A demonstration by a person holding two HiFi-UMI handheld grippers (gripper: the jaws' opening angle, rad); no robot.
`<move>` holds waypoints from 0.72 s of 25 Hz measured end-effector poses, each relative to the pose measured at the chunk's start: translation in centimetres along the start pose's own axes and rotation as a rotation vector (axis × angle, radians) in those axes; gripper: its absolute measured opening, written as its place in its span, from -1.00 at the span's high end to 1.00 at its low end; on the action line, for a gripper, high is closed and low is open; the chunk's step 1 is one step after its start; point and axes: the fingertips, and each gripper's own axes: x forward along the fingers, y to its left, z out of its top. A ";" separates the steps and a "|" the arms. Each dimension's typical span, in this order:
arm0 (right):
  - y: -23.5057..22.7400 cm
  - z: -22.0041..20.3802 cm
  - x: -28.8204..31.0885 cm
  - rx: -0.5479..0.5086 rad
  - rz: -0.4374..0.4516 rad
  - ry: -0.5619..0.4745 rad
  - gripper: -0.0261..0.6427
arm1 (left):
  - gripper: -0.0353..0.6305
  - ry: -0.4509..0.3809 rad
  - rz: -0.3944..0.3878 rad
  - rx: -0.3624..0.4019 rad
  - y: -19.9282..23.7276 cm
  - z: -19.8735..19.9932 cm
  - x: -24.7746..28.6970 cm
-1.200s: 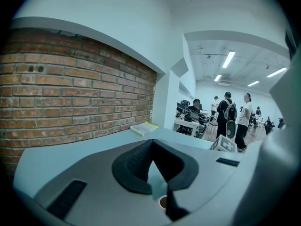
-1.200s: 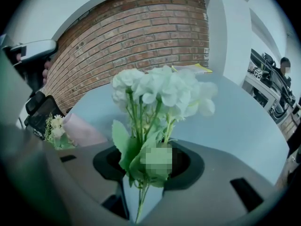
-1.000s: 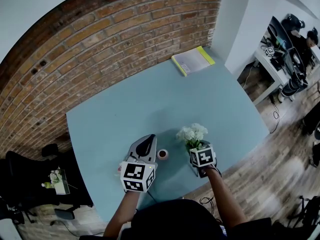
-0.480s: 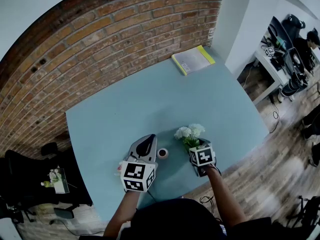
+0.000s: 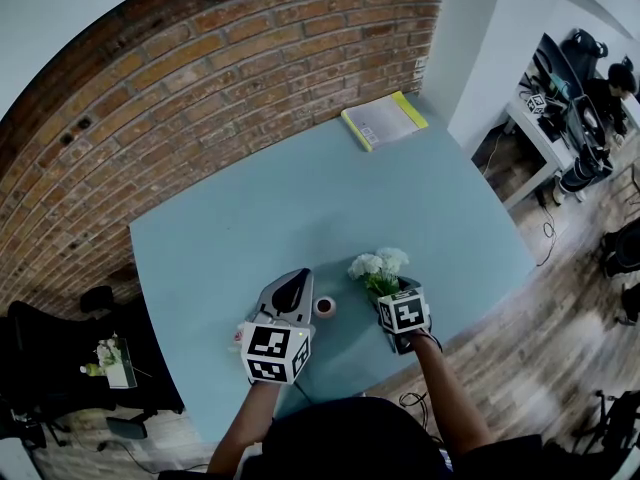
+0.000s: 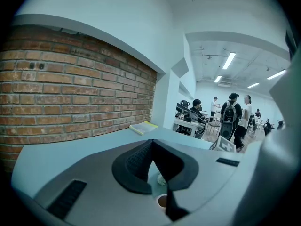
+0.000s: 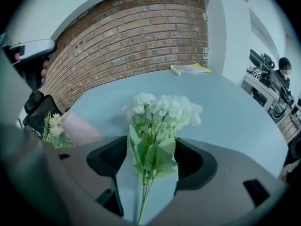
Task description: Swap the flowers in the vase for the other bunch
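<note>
1. Two grippers sit over the near edge of the light blue table (image 5: pixel 300 188). We judge the task about halfway done.
2. The right gripper (image 7: pixel 151 166) has just been opening its jaws, now roughly half apart. The white flowers (image 7: pixel 160 109) lie in the gap with the pads off the stems, so we call it a release, nothing gripped.
3. We read the white flowers as laid flat on the table, heads pointing far, just right of the vase (image 5: pixel 324 307). Likely put there to free the vase.
4. The vase is small and upright, between the two grippers. Its mouth looks empty from the left gripper view.
5. The left gripper (image 6: pixel 153 142) has its jaw tips together with nothing between them. It sits just left of the vase, pointing far, probably idle for now.
6. The other bunch (image 7: pixel 70 126), in pink wrap, lies at the left by the left gripper. We judge it goes into the vase next.
7. A yellow-edged book (image 5: pixel 385 120) lies at the far edge, not involved.
</note>
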 end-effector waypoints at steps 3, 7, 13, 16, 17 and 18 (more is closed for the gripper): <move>0.0 0.0 -0.1 0.003 -0.013 -0.008 -0.04 | 0.89 -0.002 -0.003 0.000 -0.1 0.0 -0.2; -0.2 0.2 -0.4 0.024 -0.051 -0.049 -0.27 | 0.89 -0.008 -0.002 0.000 -0.1 0.1 -0.5; -0.2 0.3 -0.9 0.029 -0.065 -0.062 -0.36 | 0.89 -0.016 -0.007 0.001 -0.2 0.3 -0.9; -0.1 0.3 -1.1 0.031 -0.062 -0.067 -0.36 | 0.89 -0.019 -0.010 0.005 -0.4 0.3 -1.1; 0.0 0.3 -1.2 0.033 -0.061 -0.069 -0.36 | 0.89 -0.021 -0.011 0.007 -0.4 0.4 -1.2; 0.0 0.4 -1.3 0.034 -0.060 -0.071 -0.36 | 0.89 -0.023 -0.012 0.008 -0.5 0.4 -1.3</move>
